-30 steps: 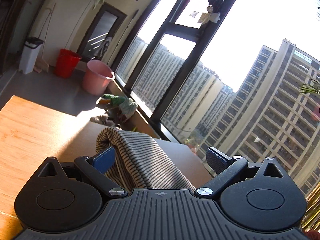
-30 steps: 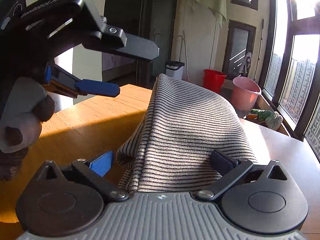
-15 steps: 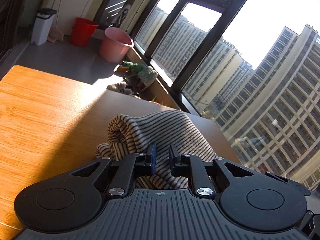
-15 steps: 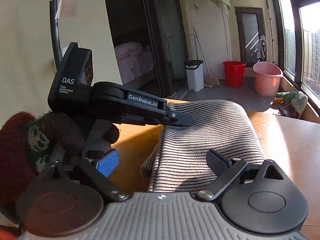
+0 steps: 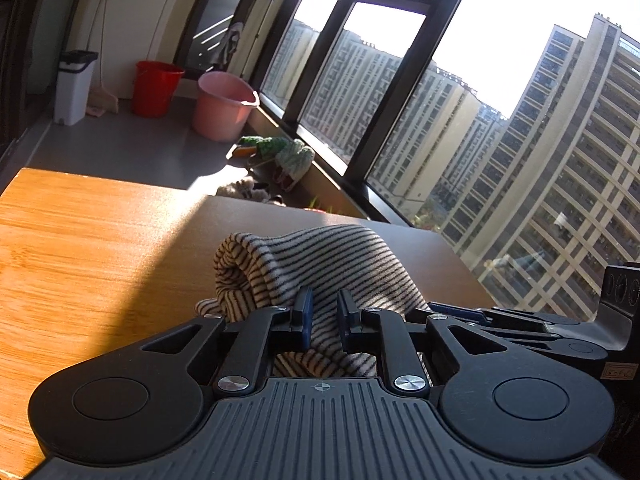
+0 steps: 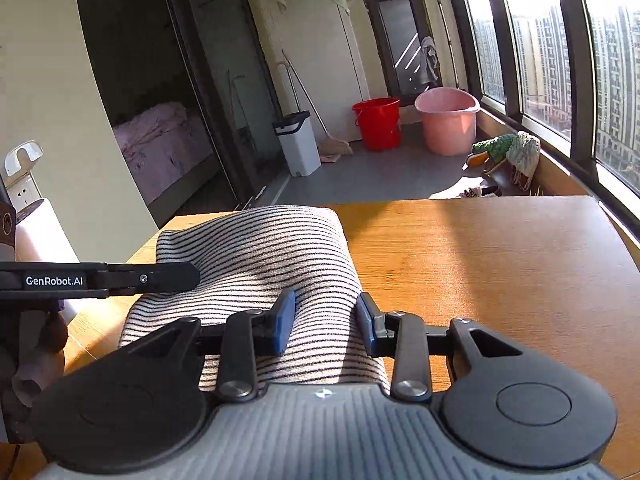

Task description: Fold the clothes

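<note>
A grey garment with thin black stripes (image 5: 320, 256) lies bunched on the wooden table (image 5: 80, 260). My left gripper (image 5: 322, 316) is shut on a raised fold of it, with cloth squeezed between the blue pads. In the right wrist view the same garment (image 6: 260, 248) lies over the table's (image 6: 500, 260) left part. My right gripper (image 6: 325, 318) straddles its near right edge. Its jaws are closing with a ridge of cloth between them, and the pads are not pressed together on it. The left gripper's black finger (image 6: 152, 278) reaches in from the left over the cloth.
Beyond the table's far edge, on the grey balcony floor, stand a pink bucket (image 6: 446, 120), a red bucket (image 6: 378, 122) and a white bin (image 6: 298, 144). Slippers and a green cloth (image 6: 508, 148) lie by the window sill. Tall windows run along the right.
The left gripper went from wide open to shut on the striped fold and sank a little. The right gripper swung round level, and its jaws narrowed around the garment's edge.
</note>
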Demonstrator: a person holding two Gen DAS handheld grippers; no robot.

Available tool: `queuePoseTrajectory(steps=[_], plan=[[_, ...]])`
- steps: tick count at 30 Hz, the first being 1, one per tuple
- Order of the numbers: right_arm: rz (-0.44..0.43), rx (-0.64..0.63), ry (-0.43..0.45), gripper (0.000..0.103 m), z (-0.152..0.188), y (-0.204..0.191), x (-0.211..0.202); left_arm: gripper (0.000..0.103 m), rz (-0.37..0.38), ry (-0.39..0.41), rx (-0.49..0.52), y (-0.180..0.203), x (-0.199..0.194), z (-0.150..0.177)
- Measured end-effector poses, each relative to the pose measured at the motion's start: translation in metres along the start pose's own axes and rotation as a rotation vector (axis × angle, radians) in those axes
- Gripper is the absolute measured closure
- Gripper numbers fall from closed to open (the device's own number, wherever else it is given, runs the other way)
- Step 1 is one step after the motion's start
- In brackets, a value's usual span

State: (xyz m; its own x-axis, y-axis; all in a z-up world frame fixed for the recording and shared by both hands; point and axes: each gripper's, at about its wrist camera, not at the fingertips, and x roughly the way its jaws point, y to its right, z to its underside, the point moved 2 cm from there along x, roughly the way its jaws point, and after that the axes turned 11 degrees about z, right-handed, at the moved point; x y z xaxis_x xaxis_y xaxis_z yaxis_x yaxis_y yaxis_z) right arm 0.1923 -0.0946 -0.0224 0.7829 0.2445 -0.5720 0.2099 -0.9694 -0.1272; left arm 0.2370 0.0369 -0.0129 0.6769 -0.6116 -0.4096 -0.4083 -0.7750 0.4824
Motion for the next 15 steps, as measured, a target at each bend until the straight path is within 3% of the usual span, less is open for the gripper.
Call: queuePoseTrajectory(steps=[4, 7, 9, 12, 15], plan=[[-0.011, -0.082, -0.008, 0.066, 0.007, -0.017, -0.017, 0.091, 0.039, 0.033, -0.063, -0.012, -0.015, -0.005], [0.006, -0.125, -0.002, 0.066, 0.011, -0.029, -0.027, 0.081, 0.068, 0.096, -0.057, -0.002, -0.038, -0.014], [0.020, -0.150, 0.003, 0.066, 0.010, -0.035, -0.028, 0.080, 0.115, 0.122, -0.017, 0.012, -0.047, -0.023], [0.034, -0.187, 0.007, 0.066, 0.006, -0.043, -0.027, 0.076, 0.155, 0.074, 0.006, 0.024, -0.031, -0.033], [0.026, -0.216, 0.021, 0.066, -0.007, -0.048, -0.027, 0.079, 0.091, -0.016, -0.102, -0.005, 0.001, -0.025]])
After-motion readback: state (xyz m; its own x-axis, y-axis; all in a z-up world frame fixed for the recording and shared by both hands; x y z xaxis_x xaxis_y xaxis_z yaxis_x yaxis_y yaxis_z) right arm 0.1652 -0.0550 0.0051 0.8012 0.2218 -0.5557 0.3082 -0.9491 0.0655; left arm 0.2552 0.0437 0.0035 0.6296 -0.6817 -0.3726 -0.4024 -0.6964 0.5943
